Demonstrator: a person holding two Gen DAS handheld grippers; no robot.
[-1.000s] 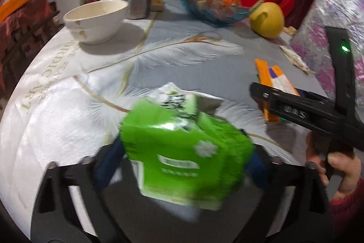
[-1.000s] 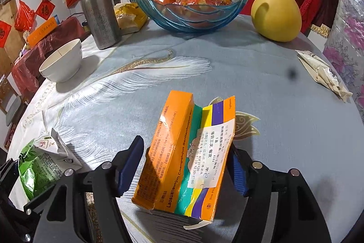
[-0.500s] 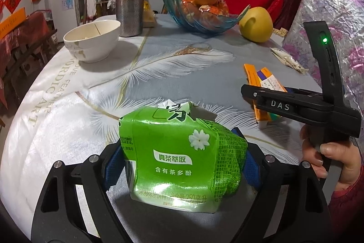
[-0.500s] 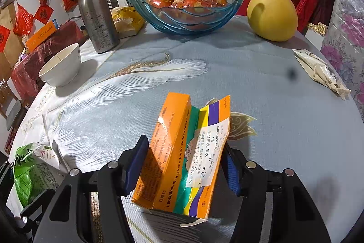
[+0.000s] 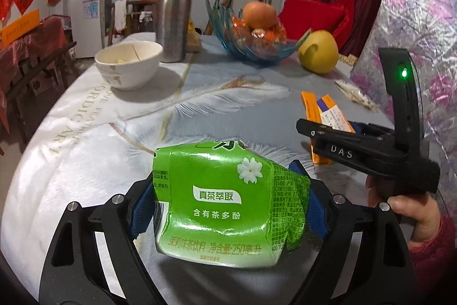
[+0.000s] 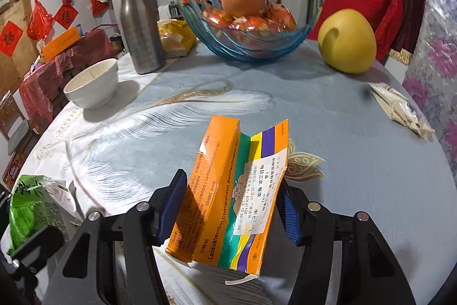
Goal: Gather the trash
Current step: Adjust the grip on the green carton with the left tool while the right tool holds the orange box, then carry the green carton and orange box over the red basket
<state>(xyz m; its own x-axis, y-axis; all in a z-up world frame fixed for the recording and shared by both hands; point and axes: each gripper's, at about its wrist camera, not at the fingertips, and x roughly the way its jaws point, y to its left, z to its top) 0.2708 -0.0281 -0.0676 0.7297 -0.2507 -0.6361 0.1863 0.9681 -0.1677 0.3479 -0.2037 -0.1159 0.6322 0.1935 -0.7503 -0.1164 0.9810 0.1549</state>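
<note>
My left gripper (image 5: 228, 205) is shut on a crushed green tea drink carton (image 5: 225, 199) and holds it above the table. The carton also shows at the left edge of the right wrist view (image 6: 31, 199). My right gripper (image 6: 228, 207) is shut on a flattened orange medicine box (image 6: 228, 190) with a white label, lifted a little off the cloth. In the left wrist view the right gripper (image 5: 342, 133) and the box (image 5: 320, 116) sit to the right. A crumpled pale wrapper (image 6: 400, 110) lies at the table's right edge.
A white bowl (image 6: 92, 83), a steel flask (image 6: 141, 25), a blue glass fruit bowl (image 6: 248, 30) and a yellow pomelo (image 6: 347, 40) stand at the back of the round table (image 6: 342, 162). A yellow bag (image 6: 174, 37) lies behind the flask.
Both grippers have risen with their loads. The green carton has turned upright so its front label faces the camera. The orange box has lifted slightly and tilted.
</note>
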